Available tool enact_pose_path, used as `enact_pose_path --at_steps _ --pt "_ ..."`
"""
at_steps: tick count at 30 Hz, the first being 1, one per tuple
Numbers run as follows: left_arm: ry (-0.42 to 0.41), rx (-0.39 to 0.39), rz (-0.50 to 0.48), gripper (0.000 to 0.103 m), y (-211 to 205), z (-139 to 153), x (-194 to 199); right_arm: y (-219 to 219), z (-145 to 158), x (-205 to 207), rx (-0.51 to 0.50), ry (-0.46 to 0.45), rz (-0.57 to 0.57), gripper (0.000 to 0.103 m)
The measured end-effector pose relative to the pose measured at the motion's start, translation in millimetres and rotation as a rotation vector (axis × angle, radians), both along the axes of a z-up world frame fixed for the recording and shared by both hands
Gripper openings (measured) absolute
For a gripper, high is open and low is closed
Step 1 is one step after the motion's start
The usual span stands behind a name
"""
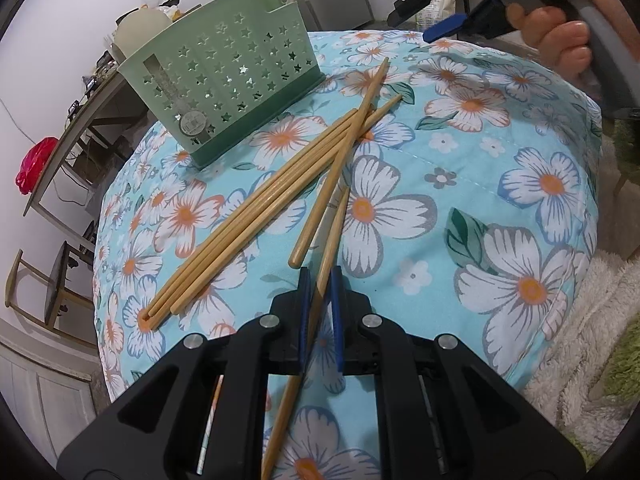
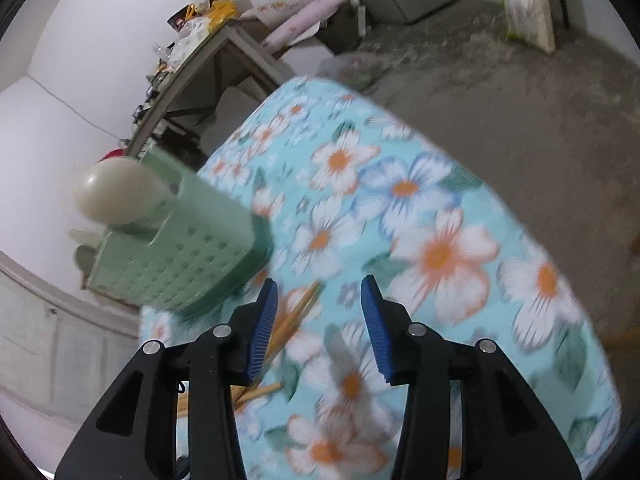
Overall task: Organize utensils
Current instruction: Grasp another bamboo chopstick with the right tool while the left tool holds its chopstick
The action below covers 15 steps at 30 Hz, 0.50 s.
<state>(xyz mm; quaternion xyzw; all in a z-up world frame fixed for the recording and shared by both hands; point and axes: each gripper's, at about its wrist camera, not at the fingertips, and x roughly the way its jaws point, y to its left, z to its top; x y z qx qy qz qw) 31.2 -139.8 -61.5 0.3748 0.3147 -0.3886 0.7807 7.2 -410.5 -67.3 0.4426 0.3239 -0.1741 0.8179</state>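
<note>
Surface: we see a table (image 1: 520,128) under a light-blue cloth printed with white and orange flowers.
Holder: a pale green plastic utensil caddy with star-shaped cut-outs (image 1: 236,76) stands upright at the far left of the cloth; a cream spoon-like utensil (image 2: 120,194) sticks out of one compartment.
Loose items: a bundle of plain bamboo chopsticks (image 1: 256,216) lies just beside the caddy's base, with one more chopstick (image 1: 340,164) crossing its far end.
Left hand-held gripper (image 1: 320,280): its blue pads are clamped on a single bamboo chopstick (image 1: 320,296), which slopes away toward the pile; we cannot tell whether its far tip touches the cloth.
Right hand-held gripper (image 2: 318,292): jaws apart with nothing between them, raised above the cloth near the caddy; a hand (image 1: 560,28) works its handle.
Progress: we judge the task to be early. We see no chopstick in the caddy.
Remaining: the held chopstick and all those on the cloth have yet to go in.
</note>
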Motion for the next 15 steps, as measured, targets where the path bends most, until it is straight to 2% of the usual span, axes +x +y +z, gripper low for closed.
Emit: enact_pose_path --at_steps 3,7,11,15 --pt "0.002 0.0 0.0 0.009 0.3 -0.4 0.6 9.6 -11.9 5.7 0.095 0.001 0.056 0.043" --pt "0.001 -0.001 0.001 0.009 0.5 0.0 0.7 16.8 -27.0 21.3 0.155 0.027 0.074 0.039" --pt "0.003 -0.005 0.007 0.009 0.0 -0.1 0.5 15.4 -37.0 39.6 0.168 0.026 0.059 0.019" --pt "0.006 -0.007 0.007 0.009 0.5 0.3 0.2 14.3 -36.9 43.6 0.185 -0.007 0.044 0.012"
